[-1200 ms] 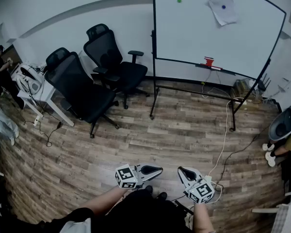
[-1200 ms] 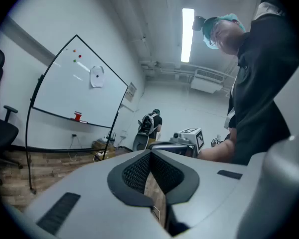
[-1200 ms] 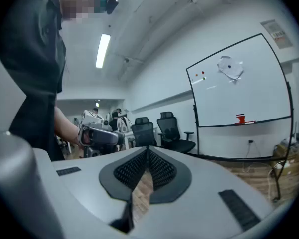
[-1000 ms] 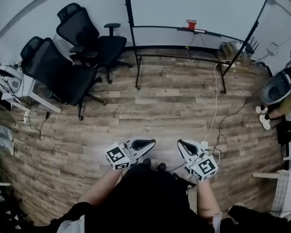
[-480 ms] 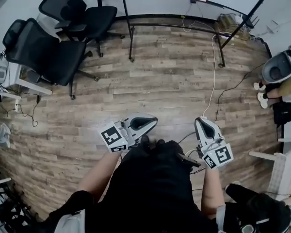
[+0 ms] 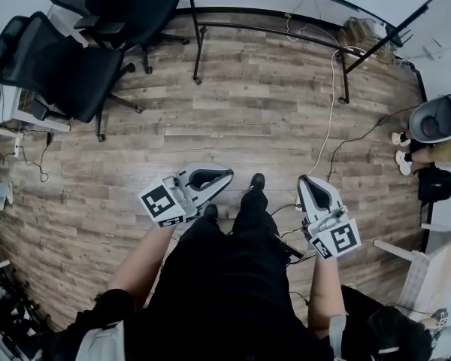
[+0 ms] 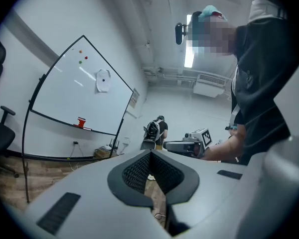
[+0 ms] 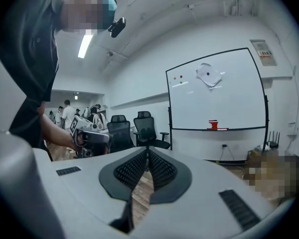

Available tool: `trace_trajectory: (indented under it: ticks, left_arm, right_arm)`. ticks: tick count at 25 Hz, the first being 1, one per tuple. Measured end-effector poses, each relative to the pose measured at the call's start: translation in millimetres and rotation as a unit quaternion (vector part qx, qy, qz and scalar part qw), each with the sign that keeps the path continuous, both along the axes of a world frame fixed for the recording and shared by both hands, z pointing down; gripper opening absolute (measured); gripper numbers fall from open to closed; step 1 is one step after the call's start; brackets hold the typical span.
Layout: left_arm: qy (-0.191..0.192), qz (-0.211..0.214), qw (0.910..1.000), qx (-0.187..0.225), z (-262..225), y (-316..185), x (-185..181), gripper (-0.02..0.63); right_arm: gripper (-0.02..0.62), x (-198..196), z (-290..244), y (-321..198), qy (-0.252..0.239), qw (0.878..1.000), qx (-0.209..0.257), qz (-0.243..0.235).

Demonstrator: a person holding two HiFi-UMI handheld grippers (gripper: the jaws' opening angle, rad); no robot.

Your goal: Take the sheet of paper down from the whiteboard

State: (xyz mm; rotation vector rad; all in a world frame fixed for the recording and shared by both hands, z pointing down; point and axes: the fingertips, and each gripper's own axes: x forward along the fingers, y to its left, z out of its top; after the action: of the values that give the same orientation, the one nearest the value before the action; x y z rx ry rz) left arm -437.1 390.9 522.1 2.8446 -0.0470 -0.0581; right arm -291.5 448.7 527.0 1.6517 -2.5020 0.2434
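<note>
Head view | left gripper [image 6: 227, 176], right gripper [image 6: 304, 180]: fingers together | wood floor [image 6: 263, 126] reaches whiteboard stand [image 6: 197, 51], top edge

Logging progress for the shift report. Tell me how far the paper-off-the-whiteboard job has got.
Done: nothing. The sheet of paper hangs on the whiteboard, pinned by a magnet. In hand: the left tool and right tool are both shut and empty, with a stretch of floor between them and the whiteboard. Left: get close, grip the sheet of paper, pull it free.
</note>
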Motion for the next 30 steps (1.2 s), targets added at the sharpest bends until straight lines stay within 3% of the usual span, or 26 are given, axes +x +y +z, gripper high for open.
trace_trajectory:
  ticks: [6, 12, 19, 26, 30]
  left_arm:
    - [-0.021, 0.004, 0.9998, 0.004, 0.0, -46.3, 91.9, 0.009]
    - [0.008, -0.082, 0.9961, 0.032, -45.3, -106.3, 162.8, 0.009]
    - [-0.022, -0.046, 0.9969, 0.061, -52.1, -132.4, 219.2, 0.009]
    - [-0.01, -0.005, 0.9986, 0.052, -31.6, -199.5, 262.1, 0.009]
    - [0.002, 0.005, 0.9994, 0.033, -18.3, -264.0, 280.3, 0.009]
  right_arm:
    - [0.023, 76.4, 6.9, -44.9, 0.013, 1.0, 0.002, -0.026]
    - [0.023, 158.7, -4.7, -76.8, -0.042, 0.997, 0.02, -0.064]
    - [0.023, 224.7, -2.1, -116.9, -0.062, 0.997, 0.027, -0.047]
    - [0.023, 254.0, 17.6, -187.0, -0.048, 0.998, 0.018, -0.03]
    - [0.023, 267.5, 22.6, -246.6, -0.038, 0.999, -0.005, -0.02]
